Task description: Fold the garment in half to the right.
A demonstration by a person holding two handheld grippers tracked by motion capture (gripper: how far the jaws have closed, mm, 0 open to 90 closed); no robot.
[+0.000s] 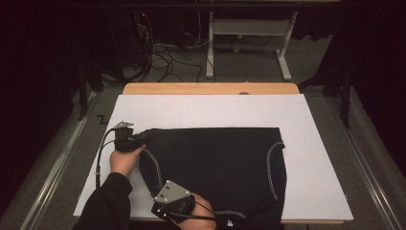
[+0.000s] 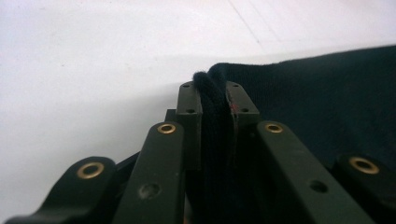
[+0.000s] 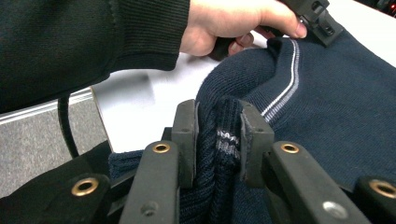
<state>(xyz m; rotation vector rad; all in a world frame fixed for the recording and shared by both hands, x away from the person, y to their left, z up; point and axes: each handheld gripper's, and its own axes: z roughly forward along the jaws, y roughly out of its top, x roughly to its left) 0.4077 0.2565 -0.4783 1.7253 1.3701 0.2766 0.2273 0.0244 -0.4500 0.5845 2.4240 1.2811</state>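
The sweater [image 1: 215,167] lies flat on the white sheet [image 1: 210,110] over the table [image 1: 210,88], its near end hanging off the front edge. The left gripper [image 2: 214,95] pinches a fold at the far-left corner; the right gripper [image 3: 218,135] pinches ribbed, striped knit – probably a cuff or hem – at the near-left edge, below the first. So both grips sit on the garment's left side, and its body stretches away to the right of them – any fold would carry that way. The high view is dim: the sleeves are hard to trace, and the near end is cut off
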